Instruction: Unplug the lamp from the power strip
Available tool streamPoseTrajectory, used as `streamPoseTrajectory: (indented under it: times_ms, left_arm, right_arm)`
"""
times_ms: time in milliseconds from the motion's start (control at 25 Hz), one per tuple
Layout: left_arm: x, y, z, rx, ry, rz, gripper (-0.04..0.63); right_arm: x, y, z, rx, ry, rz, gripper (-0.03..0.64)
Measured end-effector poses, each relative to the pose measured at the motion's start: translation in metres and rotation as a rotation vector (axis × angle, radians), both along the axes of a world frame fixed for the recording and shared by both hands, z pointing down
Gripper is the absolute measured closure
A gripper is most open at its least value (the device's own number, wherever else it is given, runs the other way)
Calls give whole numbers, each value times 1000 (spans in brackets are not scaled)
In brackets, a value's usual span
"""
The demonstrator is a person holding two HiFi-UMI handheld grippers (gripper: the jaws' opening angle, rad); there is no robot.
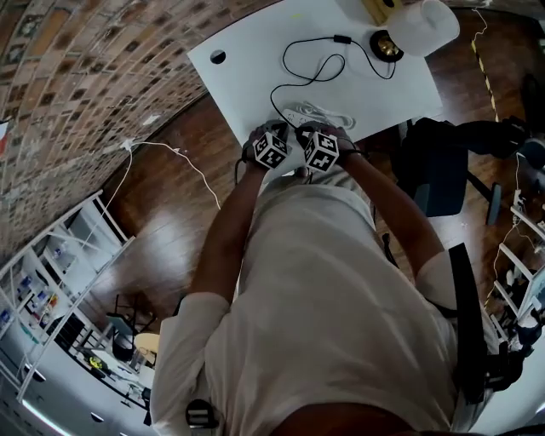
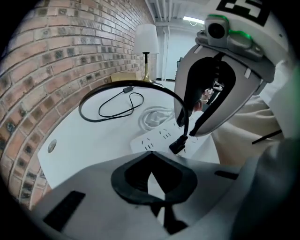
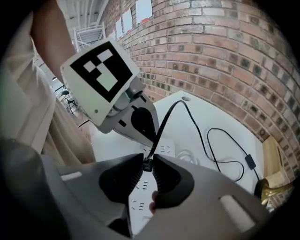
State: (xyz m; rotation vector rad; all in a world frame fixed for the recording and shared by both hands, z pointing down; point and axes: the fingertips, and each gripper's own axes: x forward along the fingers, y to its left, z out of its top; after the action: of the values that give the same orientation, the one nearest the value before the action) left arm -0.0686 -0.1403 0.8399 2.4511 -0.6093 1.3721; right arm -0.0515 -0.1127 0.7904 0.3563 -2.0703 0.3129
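A white power strip (image 1: pixel 300 115) (image 2: pixel 154 138) (image 3: pixel 140 192) lies at the near edge of the white table (image 1: pixel 255 51). The lamp's black plug (image 2: pixel 178 145) (image 3: pixel 147 164) sits in it, and my right gripper (image 3: pixel 147 164) (image 1: pixel 322 150) (image 2: pixel 187 136) is shut on that plug. The black cord (image 1: pixel 311 64) (image 2: pixel 112 101) (image 3: pixel 225 145) rises from the plug, then loops across the table to the white-shaded lamp (image 1: pixel 421 25) (image 2: pixel 146 37). My left gripper (image 2: pixel 153 154) (image 1: pixel 272 146) (image 3: pixel 140 124) is shut and empty, tip down at the strip's end beside the right one.
The strip's white cable (image 2: pixel 154 117) (image 1: pixel 328 112) lies coiled just behind it. A brick wall (image 2: pixel 70 56) borders the table, which has a cable hole (image 1: pixel 218 57) (image 2: pixel 51 145). A dark chair (image 1: pixel 443 170) stands to the right on the wooden floor.
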Motion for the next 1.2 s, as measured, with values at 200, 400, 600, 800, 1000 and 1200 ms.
streamPoseTrajectory:
  times_ms: [200, 400, 600, 800, 1000, 1200]
  left_arm:
    - [1, 1, 2, 14, -18, 47, 591]
    - [4, 1, 4, 52, -46, 102, 592]
    - [4, 9, 6, 149, -107, 148, 601]
    - [8, 7, 5, 146, -88, 107, 606]
    - [9, 8, 4, 118, -58, 49, 606]
    - [11, 8, 4, 83, -49, 22, 606]
  right_arm:
    - [-1, 0, 5, -1, 33, -56, 559]
    - [-3, -3, 9, -5, 50, -68, 579]
    - [-5, 4, 12, -14, 56, -91, 587]
    - [0, 3, 10, -21, 50, -75, 592]
    - [2, 5, 10, -31, 20, -34, 594]
    - [4, 4, 7, -32, -16, 8, 591]
